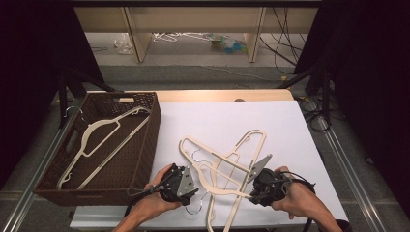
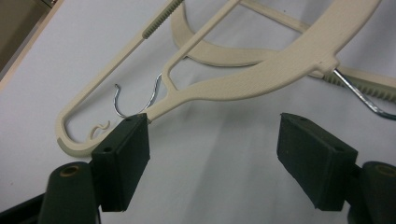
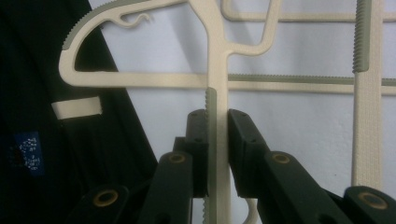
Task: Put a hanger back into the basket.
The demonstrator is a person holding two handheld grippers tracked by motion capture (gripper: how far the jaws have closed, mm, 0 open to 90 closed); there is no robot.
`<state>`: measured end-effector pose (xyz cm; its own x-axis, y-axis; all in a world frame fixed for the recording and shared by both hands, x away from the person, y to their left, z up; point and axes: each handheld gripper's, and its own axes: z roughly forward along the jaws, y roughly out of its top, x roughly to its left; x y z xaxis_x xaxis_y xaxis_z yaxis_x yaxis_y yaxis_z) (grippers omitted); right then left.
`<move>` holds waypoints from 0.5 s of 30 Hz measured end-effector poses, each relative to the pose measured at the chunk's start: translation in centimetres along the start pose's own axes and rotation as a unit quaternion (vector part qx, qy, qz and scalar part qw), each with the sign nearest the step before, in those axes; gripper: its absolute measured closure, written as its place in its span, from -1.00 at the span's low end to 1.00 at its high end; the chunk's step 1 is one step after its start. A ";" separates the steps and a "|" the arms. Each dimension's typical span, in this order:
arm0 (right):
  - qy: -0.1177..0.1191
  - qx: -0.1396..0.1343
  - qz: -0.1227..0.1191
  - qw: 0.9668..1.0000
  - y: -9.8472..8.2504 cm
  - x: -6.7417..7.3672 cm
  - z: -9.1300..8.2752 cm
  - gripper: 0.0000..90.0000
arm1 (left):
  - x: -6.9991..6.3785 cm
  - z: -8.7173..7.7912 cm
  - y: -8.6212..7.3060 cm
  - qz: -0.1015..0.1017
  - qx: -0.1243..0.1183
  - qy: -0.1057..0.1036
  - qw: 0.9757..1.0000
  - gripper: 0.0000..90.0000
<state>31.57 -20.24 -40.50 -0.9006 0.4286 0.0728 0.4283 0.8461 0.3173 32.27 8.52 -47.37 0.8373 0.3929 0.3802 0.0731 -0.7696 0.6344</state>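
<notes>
Two grippers work the tangled cream hangers (image 1: 227, 164) at table centre: right gripper (image 3: 217, 122) pinches one hanger bar, left gripper (image 2: 214, 154) stands spread just short of a hanger's end at eleven o'clock, and should centre before closing.

A brown wicker basket (image 1: 146, 140) stands at the left of the desk (image 1: 290, 125), just beside the white sheet (image 1: 217, 121) that covers most of the desktop. One cream hanger (image 1: 96, 140) lies slantwise inside the basket, its metal hook up near the far left corner. Beyond the desk, a low wooden shelf (image 1: 140, 34) stands on the floor, with small pale clutter (image 1: 179, 36) and something blue-green (image 1: 232, 46) under it. Black cables (image 1: 283, 43) trail down at the far right.
</notes>
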 end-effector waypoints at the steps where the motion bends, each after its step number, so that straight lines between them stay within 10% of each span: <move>1: 0.002 0.002 0.003 1.000 0.0 0.1 -0.1 0.76 | 0.0 0.2 0.0 0.004 0.000 0.002 1.000 -0.43; 15: 0.011 -0.001 -0.011 1.000 -0.2 -0.1 -0.1 0.76 | -0.6 1.5 1.1 0.097 -0.025 -0.015 0.995 -0.27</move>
<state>31.58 -20.50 -40.47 -0.9114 0.4024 0.0860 0.4077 0.8549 0.3207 32.71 6.66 -47.89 0.8490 0.2228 0.4792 -0.1181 -0.8039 0.5830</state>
